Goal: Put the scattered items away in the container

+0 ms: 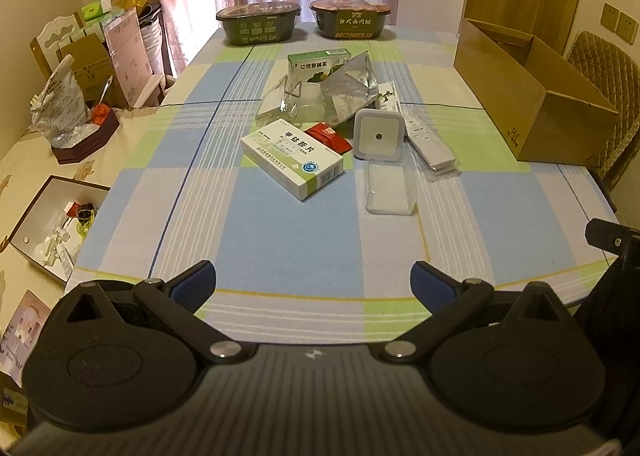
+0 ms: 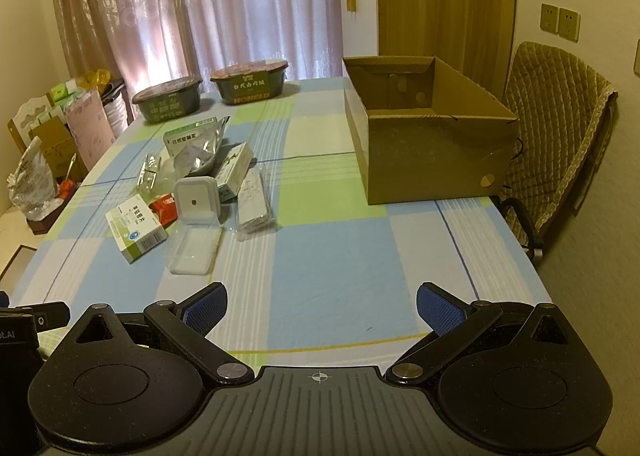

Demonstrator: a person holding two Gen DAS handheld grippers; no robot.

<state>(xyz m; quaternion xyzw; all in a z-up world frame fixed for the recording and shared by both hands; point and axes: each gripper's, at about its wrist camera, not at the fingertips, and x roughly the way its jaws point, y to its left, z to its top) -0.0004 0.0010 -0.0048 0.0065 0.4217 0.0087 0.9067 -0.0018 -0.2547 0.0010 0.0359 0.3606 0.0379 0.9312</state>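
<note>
An open cardboard box (image 2: 428,160) (image 1: 532,96) stands on the right side of the checked table. Mid-table lies a scatter: a white-green medicine box (image 1: 294,162) (image 2: 136,232), a red packet (image 1: 330,138), a white square night light (image 1: 378,136) (image 2: 196,200), a clear plastic case (image 1: 390,188) (image 2: 196,248), a bagged remote (image 1: 428,140) (image 2: 254,206), a silver foil pouch (image 1: 348,86) (image 2: 202,150) and a green box (image 1: 318,64). My left gripper (image 1: 314,286) and right gripper (image 2: 322,310) hover open over the near edge, holding nothing.
Two dark instant-meal bowls (image 1: 258,24) (image 1: 350,18) sit at the table's far end before the curtains. A quilted chair (image 2: 556,128) stands behind the box. A side table at left carries a dark tray (image 1: 86,142) and a white-lined box (image 1: 56,216).
</note>
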